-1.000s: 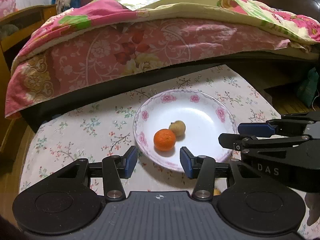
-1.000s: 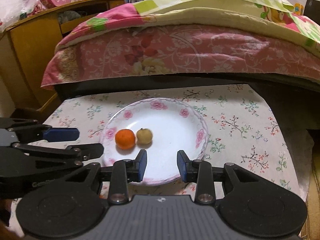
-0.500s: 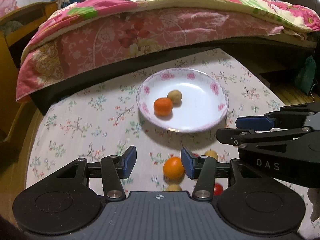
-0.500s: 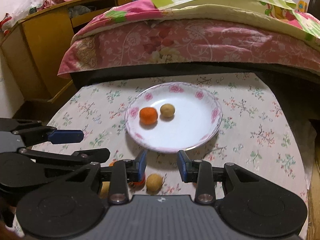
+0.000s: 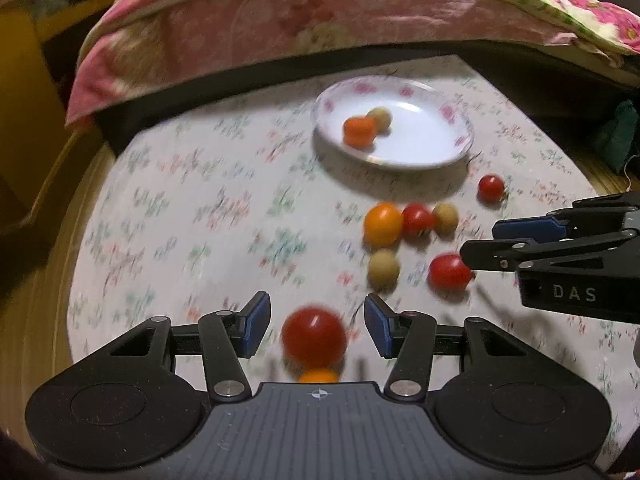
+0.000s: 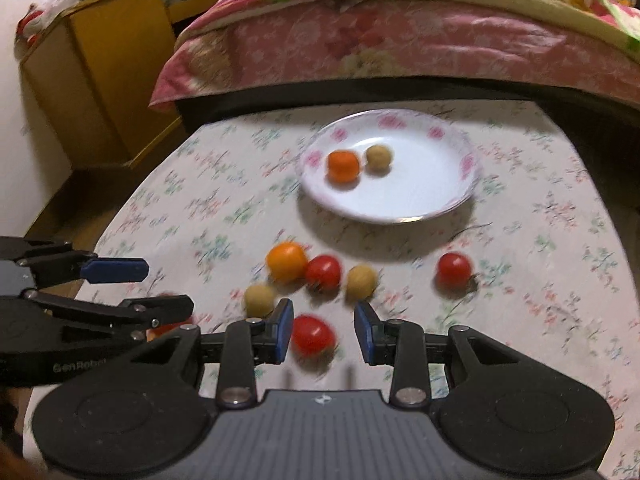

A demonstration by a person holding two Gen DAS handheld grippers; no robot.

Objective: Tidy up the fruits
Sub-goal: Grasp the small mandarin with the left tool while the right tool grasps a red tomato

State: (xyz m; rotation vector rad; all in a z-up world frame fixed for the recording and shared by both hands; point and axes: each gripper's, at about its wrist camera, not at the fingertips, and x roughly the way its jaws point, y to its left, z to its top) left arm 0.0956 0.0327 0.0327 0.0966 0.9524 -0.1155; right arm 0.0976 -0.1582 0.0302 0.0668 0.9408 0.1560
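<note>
A white floral plate [image 5: 460,148] [image 6: 460,196] at the table's far side holds a small orange [image 5: 359,131] and a tan fruit [image 5: 380,118]. Several loose fruits lie nearer: an orange one [image 5: 383,224], red tomatoes [image 5: 417,220] [image 5: 491,189] [image 5: 450,271] and tan ones [image 5: 445,218] [image 5: 383,269]. My left gripper [image 5: 318,328] hangs over a red tomato [image 5: 314,338]; its jaws are opening and the pads stand clear of it. My right gripper [image 6: 324,330] is open over another red tomato [image 6: 312,336], which the pads do not press.
The table wears a floral cloth [image 5: 200,220]. A bed with a pink floral quilt [image 5: 280,20] runs along its far edge. A yellow wooden cabinet [image 6: 112,80] stands to the left. Another small orange fruit [image 5: 318,376] peeks out under the left gripper's body.
Both grippers drew back from the plate toward the near side of the table. The loose fruits came into view, and a red tomato now sits between each pair of jaws.
</note>
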